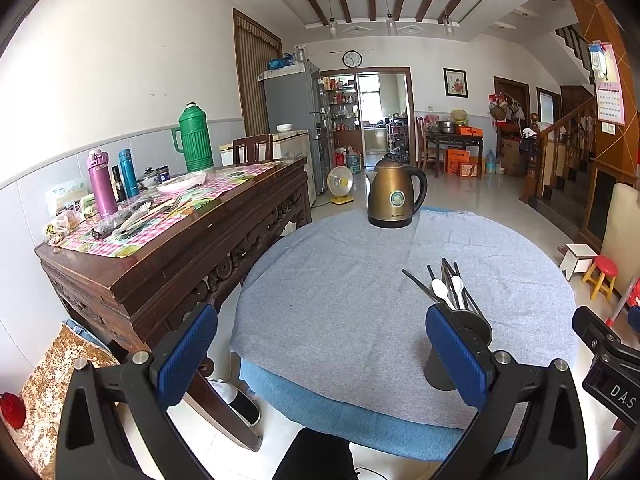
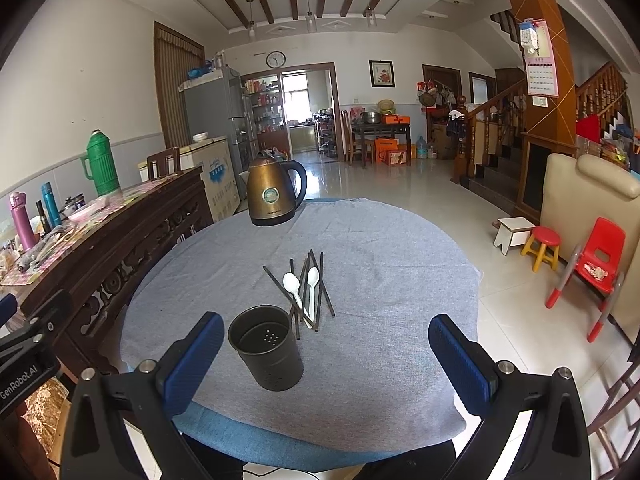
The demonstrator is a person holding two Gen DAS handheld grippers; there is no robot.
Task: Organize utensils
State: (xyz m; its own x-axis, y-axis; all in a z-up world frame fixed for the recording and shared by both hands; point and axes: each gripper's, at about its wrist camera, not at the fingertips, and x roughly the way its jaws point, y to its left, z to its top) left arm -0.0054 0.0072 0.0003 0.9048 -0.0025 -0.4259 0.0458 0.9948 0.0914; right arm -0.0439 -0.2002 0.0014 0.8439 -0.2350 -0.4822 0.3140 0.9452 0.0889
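Your right hand-held gripper [image 2: 326, 354] and left hand-held gripper [image 1: 320, 354] both stand open, empty. The chopsticks [image 2: 318, 292] and spoons [image 2: 291, 282] lie on the table [image 2: 380, 280] behind the holder [image 2: 266, 346], long axes pointing away; the right is nearer.

Two black-framed handheld grippers, left gripper [image 1: 320, 354] and right gripper [image 2: 326, 364], carry textured blue finger pads [image 2: 195, 363], silver screws [image 1: 141, 358] and white "GenRobot.AI" lettering [image 2: 18, 383].
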